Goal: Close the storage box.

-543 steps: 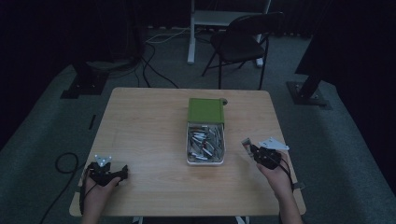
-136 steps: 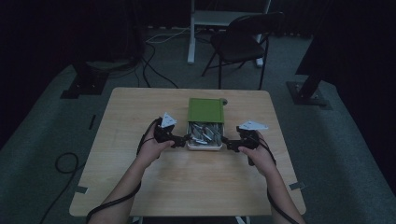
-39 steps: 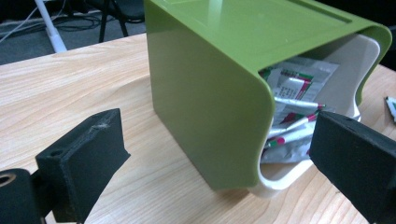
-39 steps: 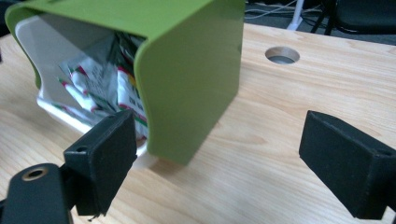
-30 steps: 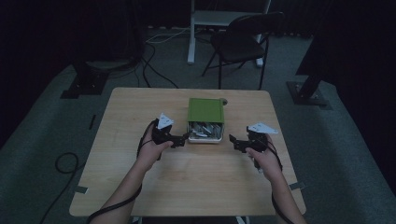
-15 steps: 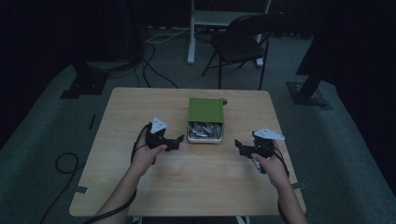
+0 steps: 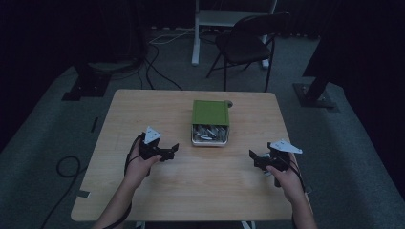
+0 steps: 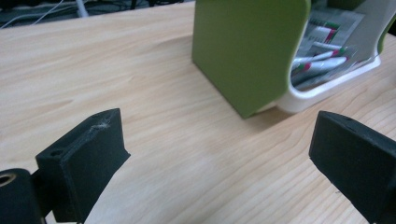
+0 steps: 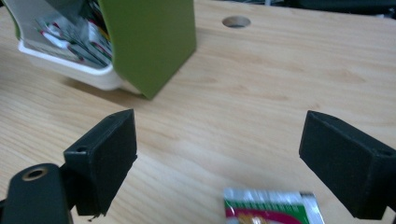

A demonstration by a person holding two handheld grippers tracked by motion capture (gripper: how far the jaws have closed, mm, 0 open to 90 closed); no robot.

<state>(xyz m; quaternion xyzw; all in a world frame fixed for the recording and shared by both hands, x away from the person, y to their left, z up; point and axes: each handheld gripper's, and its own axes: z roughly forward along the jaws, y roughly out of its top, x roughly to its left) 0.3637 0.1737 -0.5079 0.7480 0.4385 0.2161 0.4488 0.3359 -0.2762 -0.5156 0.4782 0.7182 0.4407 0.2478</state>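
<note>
A box with a green sleeve point(image 7: 210, 113) stands at the table's middle. Its white tray point(image 7: 210, 141) sticks out toward me and holds several sachets point(image 7: 208, 131). My left gripper point(image 7: 171, 151) is open on the table, left of the box and nearer me, with nothing in it. In the left gripper view the wide-apart jaws of the left gripper point(image 8: 219, 140) frame bare wood, with the green sleeve point(image 8: 250, 51) ahead. My right gripper point(image 7: 253, 160) is open to the box's right. In the right gripper view a small sachet point(image 9: 271, 209) lies on the wood between the jaws of the right gripper point(image 9: 219, 140).
The wooden table point(image 7: 157, 109) has a round cable hole point(image 9: 236, 21) behind the box. A folding chair point(image 7: 248, 43) and a white desk leg point(image 7: 196, 33) stand beyond the far edge. Cables lie on the floor point(image 7: 67, 167) at the left.
Both grippers have drawn back from the sides of the box toward me and apart. Less of the white tray shows than in the earliest frame.
</note>
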